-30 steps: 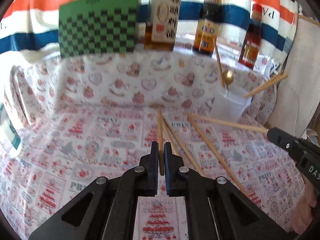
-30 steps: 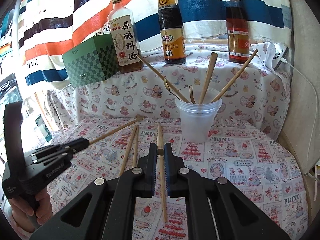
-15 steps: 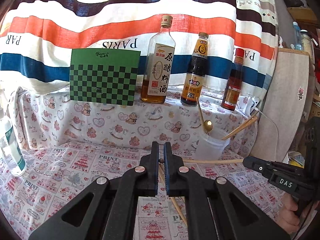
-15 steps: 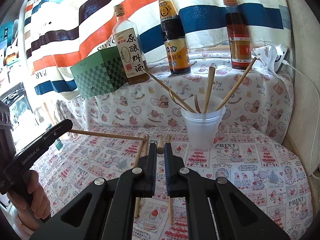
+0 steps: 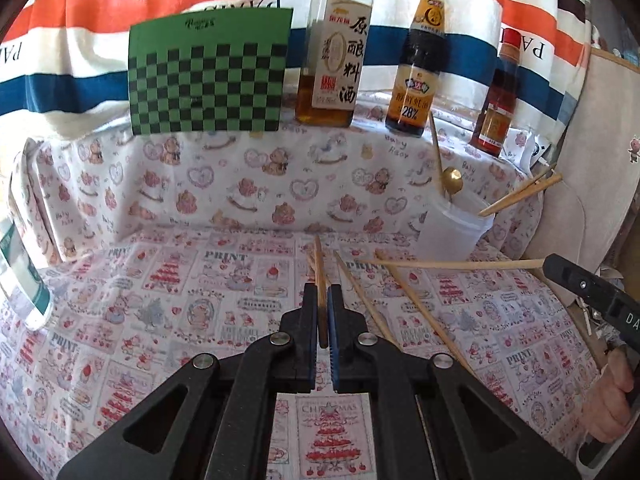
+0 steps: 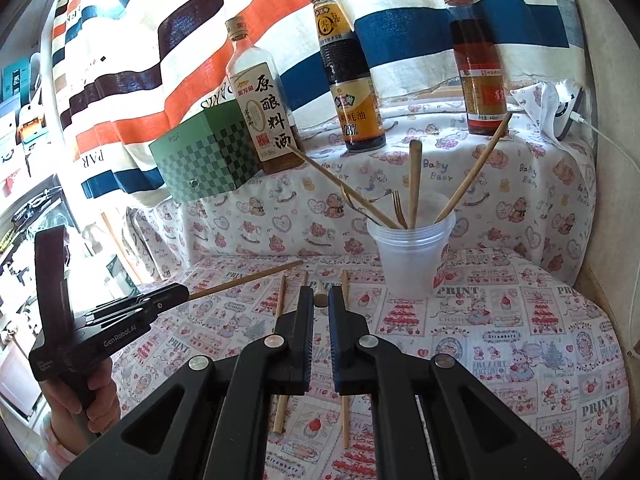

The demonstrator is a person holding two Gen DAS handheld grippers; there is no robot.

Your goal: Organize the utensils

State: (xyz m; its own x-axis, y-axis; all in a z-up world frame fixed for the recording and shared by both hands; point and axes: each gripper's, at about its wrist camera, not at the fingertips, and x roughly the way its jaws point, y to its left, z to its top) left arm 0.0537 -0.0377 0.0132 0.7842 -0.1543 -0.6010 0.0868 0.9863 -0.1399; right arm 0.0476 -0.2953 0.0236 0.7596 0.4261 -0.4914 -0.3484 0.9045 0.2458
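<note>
Both grippers clamped on one chopstick each: left gripper (image 5: 324,300), right gripper (image 6: 320,300). Beyond, loose chopsticks (image 6: 345,360) left on tablecloth (image 6: 500,340). Farther, plastic cup (image 6: 412,256) partly filled. Roughly halfway.

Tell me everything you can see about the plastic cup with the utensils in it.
The plastic cup is translucent white, seemingly two cups nested, with a rolled rim. It stands upright on the printed tablecloth, below the cloth-covered ledge with the bottles. Inside lean wooden chopsticks, fanning past the rim, a gold fork and a gold spoon. Neither gripper touches it; more chopsticks lie on the cloth to its left.
</note>
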